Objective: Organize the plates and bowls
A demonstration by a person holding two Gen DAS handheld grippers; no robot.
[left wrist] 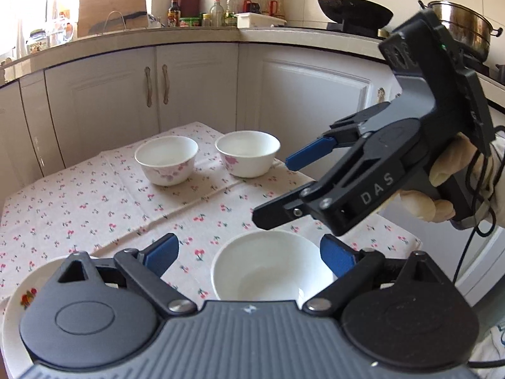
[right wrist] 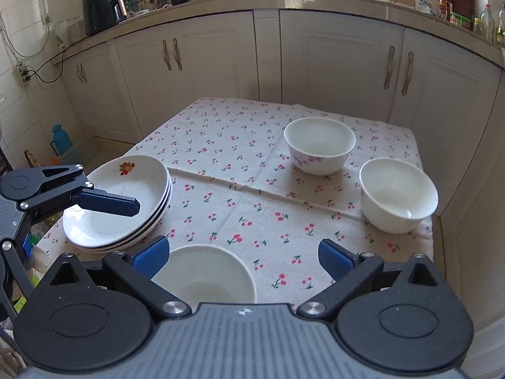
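Observation:
Three white bowls stand apart on the cherry-print cloth. A plain bowl [right wrist: 205,278] sits at the near edge, also in the left wrist view [left wrist: 268,265]. A flowered bowl [right wrist: 318,145] stands at the far middle and another [right wrist: 397,194] at the right; both show in the left wrist view [left wrist: 166,159] [left wrist: 247,153]. A stack of white plates [right wrist: 118,202] lies at the left. My left gripper [left wrist: 249,254] is open and empty above the near bowl. My right gripper [right wrist: 244,257] is open and empty, hovering over the near bowl; it also shows in the left wrist view [left wrist: 273,189].
The small table [right wrist: 221,139] stands in a kitchen corner with white cabinets [right wrist: 331,60] behind. The counter holds bottles, a knife block, a wok [left wrist: 353,8] and a steel pot [left wrist: 457,28]. A blue jug [right wrist: 61,140] stands on the floor at left.

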